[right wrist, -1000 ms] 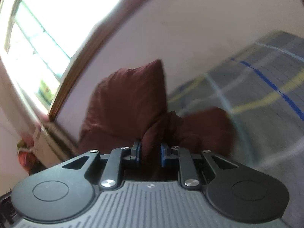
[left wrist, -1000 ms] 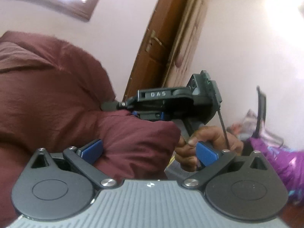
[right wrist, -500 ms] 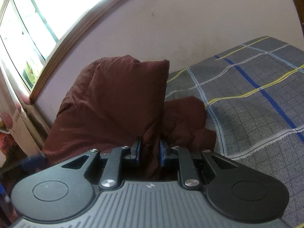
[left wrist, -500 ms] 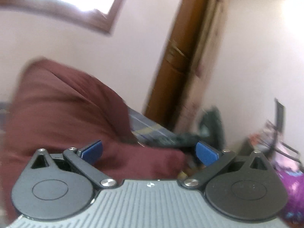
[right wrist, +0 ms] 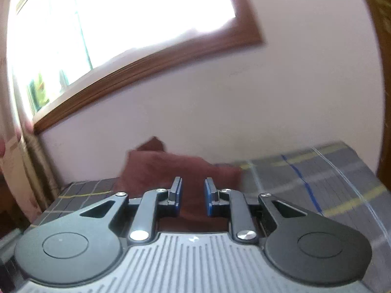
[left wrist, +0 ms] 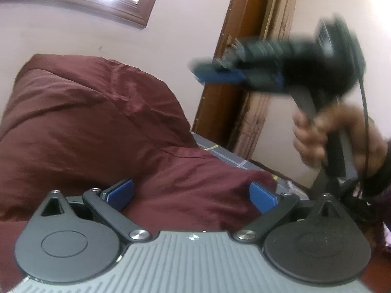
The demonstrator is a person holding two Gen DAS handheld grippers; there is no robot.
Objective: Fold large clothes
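Note:
A maroon garment (left wrist: 92, 122) lies bunched in a tall heap on the bed and fills the left of the left wrist view. My left gripper (left wrist: 191, 193) is wide open, with a fold of the garment lying between its blue pads but not pinched. My right gripper (right wrist: 193, 193) is partly open and empty, raised above the bed; it shows blurred in the left wrist view (left wrist: 276, 73), held by a hand. In the right wrist view the garment (right wrist: 171, 171) lies lower, beyond the pads.
The bed has a grey plaid sheet (right wrist: 317, 183) with blue and yellow lines. A wooden-framed window (right wrist: 122, 36) is in the pale wall behind. A wooden door frame (left wrist: 239, 61) stands at the bed's far end.
My right gripper has let go of the garment, opened partway and lifted up and away. The garment has dropped onto the bed. My left gripper stays open.

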